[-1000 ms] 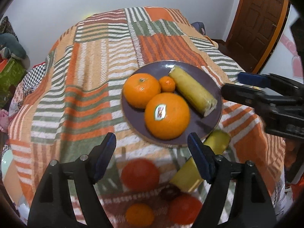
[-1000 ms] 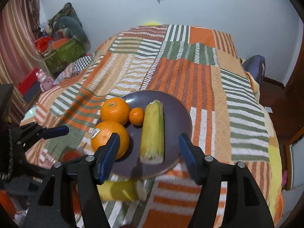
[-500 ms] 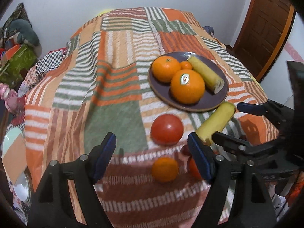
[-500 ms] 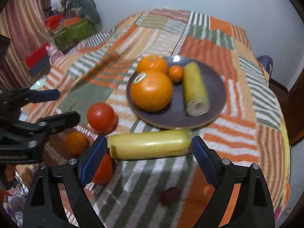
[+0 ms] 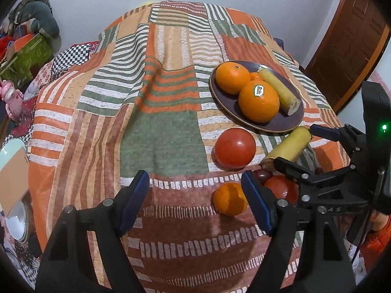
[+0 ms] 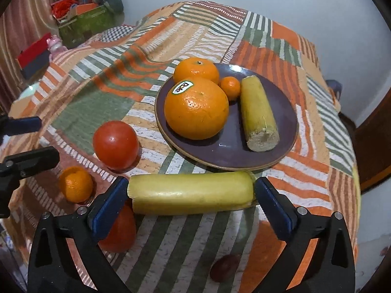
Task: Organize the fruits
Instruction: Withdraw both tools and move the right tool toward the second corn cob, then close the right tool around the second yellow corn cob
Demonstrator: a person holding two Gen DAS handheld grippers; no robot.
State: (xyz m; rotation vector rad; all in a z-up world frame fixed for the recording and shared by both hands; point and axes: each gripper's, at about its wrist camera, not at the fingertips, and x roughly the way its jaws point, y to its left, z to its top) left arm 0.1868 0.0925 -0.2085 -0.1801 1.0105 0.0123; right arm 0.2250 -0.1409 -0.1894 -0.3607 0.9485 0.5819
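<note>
Patchwork bedspread (image 6: 200,24), striped orange, green and cream, is seen covering a bed. A round dark purple plate (image 6: 288,112) is placed on it, loaded with one large stickered orange (image 6: 195,108), one second orange (image 6: 196,69) behind it, one small mandarin (image 6: 229,88) and one pale yellow cut cylinder (image 6: 259,113) with a fibrous end.

The loose pale yellow cylinder (image 6: 191,194), smooth and waxy, is laid crosswise just in front of the plate rim, on the bedspread. It is bracketed end to end by the right claw (image 6: 191,202); the jaws have just been opening and are now spread wide. No squeeze on the ends can be confirmed, so it is read as not gripped.

Left claw (image 5: 195,202) is held partly open, nothing between the pads, above bare bedspread.

Versus one second ago: both claws have been drawn back from the plate toward the near edge of the bed; the right claw was narrower then.

Count off the plate: one red tomato (image 6: 115,145), one second red-orange fruit (image 6: 119,229) partly hidden, one small mandarin (image 6: 76,183), one small dark reddish fruit (image 6: 224,267), one yellow cylinder.
</note>
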